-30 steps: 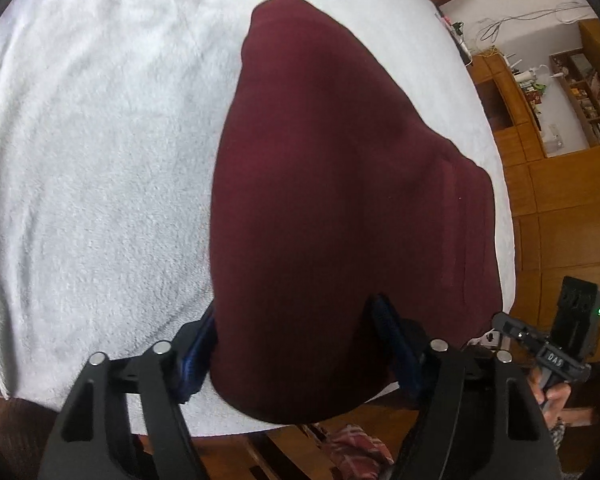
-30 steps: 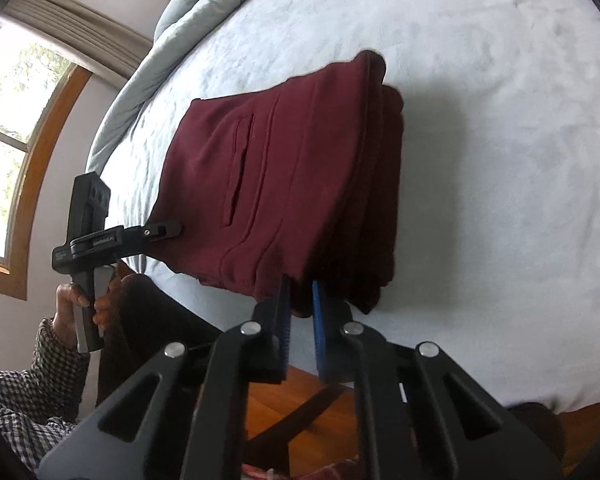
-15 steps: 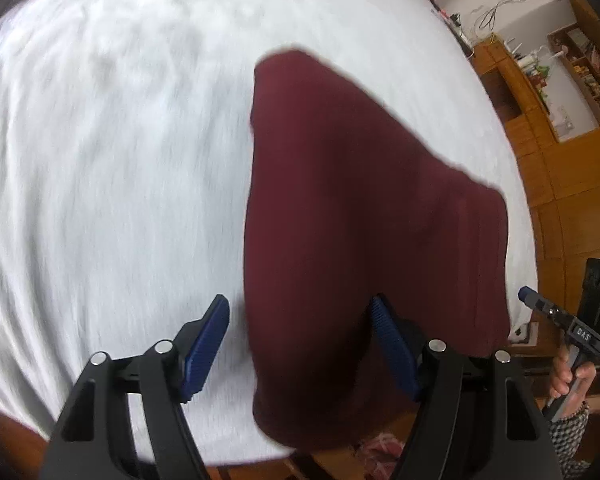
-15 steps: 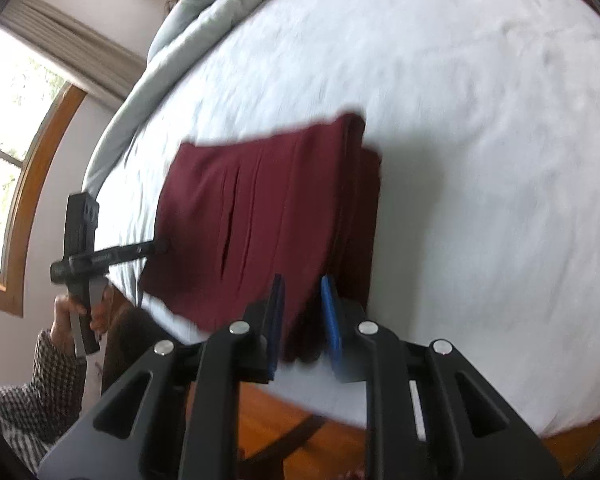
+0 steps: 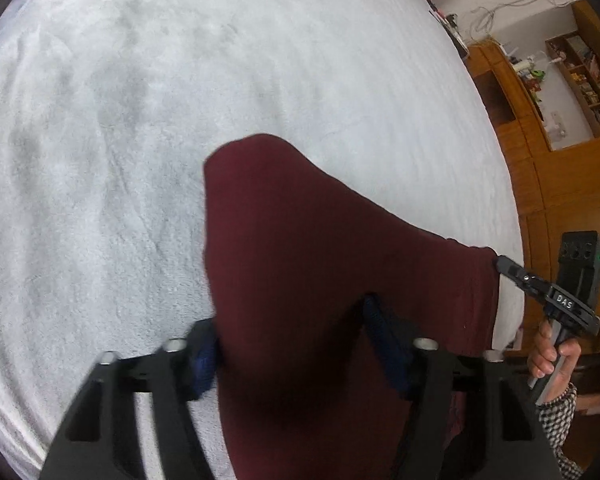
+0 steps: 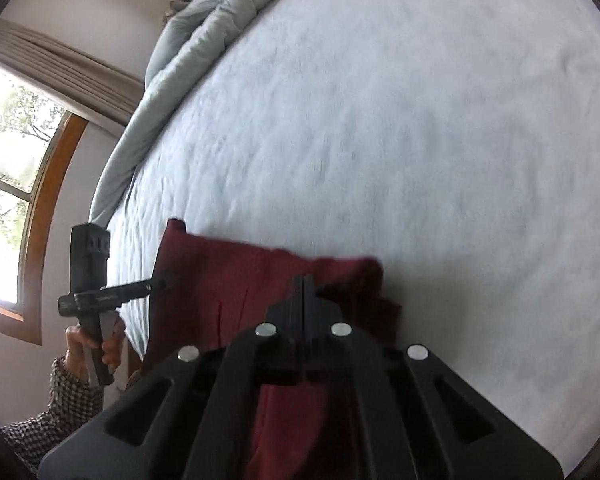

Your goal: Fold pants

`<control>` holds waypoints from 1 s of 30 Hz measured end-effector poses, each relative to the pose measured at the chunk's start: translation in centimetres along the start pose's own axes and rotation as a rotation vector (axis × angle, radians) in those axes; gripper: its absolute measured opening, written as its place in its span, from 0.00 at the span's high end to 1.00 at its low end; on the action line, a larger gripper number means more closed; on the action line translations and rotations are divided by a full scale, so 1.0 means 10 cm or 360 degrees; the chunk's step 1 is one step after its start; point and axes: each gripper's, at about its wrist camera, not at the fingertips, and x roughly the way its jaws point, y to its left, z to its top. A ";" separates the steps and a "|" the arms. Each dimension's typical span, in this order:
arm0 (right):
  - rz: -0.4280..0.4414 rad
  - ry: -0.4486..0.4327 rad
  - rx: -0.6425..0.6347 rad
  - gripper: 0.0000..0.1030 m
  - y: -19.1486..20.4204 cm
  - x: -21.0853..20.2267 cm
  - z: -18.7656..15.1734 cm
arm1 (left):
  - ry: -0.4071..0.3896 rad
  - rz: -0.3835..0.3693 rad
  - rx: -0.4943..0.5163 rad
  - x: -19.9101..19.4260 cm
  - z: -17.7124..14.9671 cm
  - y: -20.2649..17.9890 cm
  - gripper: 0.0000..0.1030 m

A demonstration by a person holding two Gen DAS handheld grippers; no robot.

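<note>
Left wrist view: the left gripper (image 5: pixel 290 344) points down over a white bedspread (image 5: pixel 140 120). Its jaws are closing, with the folded maroon pants (image 5: pixel 300 280) between them; the blue pads (image 5: pixel 202 360) sit right at both sides of the cloth, though motion blur hides whether they press on it. The pants run forward from between the jaws to a rounded end on the bedspread ahead, and spread to the right of the jaws as far as the bed's edge. There the right gripper (image 5: pixel 500 261) meets the pants' far right corner, with a hand (image 5: pixel 552 356) in a checked sleeve on its handle. Wooden shelves (image 5: pixel 540 80) stand beyond the bed, to the right.

Right wrist view: the right gripper (image 6: pixel 303 280) has its jaws pressed together, apparently pinching the pants (image 6: pixel 228 284) at their near edge; the cloth lies under and on both sides of the jaws. Left of the jaws, the left gripper (image 6: pixel 160 283) reaches the pants' far side, held by a hand (image 6: pixel 94 340). Ahead of the jaws lies bare bedspread (image 6: pixel 420 140), with a rumpled grey duvet (image 6: pixel 188 48) and a window (image 6: pixel 12 184) to the left.
</note>
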 end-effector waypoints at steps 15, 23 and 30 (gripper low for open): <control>-0.0013 -0.0057 0.0113 0.78 -0.25 -0.17 0.03 | 0.0018 0.0036 -0.0012 0.06 -0.05 -0.14 0.27; 0.0101 -0.0015 0.0113 0.65 -0.23 -0.15 0.03 | 0.0026 -0.0005 -0.0028 0.12 0.15 -0.23 0.20; 0.0096 0.0078 0.0038 0.95 -0.11 0.10 0.05 | 0.0048 0.0011 -0.0064 0.29 0.33 -0.25 0.24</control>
